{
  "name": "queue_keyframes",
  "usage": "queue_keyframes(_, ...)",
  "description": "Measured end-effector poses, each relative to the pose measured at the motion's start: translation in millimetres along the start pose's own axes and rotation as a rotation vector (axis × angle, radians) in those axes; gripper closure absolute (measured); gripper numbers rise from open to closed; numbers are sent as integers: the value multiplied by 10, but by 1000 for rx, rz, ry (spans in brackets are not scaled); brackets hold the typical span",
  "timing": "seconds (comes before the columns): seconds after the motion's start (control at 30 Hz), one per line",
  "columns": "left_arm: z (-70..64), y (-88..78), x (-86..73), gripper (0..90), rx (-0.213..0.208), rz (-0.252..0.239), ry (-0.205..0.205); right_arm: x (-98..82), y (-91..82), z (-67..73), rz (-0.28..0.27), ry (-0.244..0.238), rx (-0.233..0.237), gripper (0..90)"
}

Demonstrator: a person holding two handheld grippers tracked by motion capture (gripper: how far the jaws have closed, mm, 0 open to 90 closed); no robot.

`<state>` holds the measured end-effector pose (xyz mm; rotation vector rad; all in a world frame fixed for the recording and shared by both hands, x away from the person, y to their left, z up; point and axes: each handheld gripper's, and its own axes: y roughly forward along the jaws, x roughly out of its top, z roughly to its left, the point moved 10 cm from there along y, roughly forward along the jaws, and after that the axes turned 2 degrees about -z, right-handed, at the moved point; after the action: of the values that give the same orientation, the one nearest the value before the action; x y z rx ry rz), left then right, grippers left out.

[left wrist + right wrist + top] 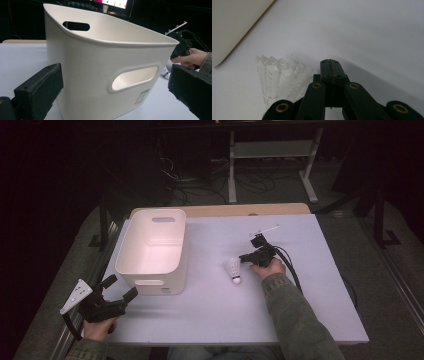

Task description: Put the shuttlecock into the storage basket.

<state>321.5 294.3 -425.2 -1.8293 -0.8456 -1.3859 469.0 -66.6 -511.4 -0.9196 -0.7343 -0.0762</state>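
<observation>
Here a pale lilac worktop (310,270) stands in a dark room with cables on the floor. The left gripper (120,288), jaws spread, faces the white bin (155,247) just ahead. The right gripper (243,259), jaws pressed together, lies just beside the shuttlecock (232,269).

My grippers (119,290) are black with brass-coloured rivets (353,86), thick black cables (290,265), and my sleeves (295,315) are olive green.
</observation>
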Motion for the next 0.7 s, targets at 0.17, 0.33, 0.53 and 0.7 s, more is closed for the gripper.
queue_keyframes(0.17, -2, 1, 2, 0, 0, -1, 0, 7, 40, 51, -1, -5, 9, 886)
queue_keyframes(0.33, 2, 3, -1, 0, -1, 1, 2, -5, 73, 137, 5, -11, 29, 886)
queue_keyframes(0.53, -9, 11, 5, 0, -4, -5, -12, 6, 90, 242, 7, -36, 50, 885)
queue_keyframes(0.7, -2, 6, 1, 0, -3, -1, -4, 5, 129, 336, 13, -52, 69, 885)
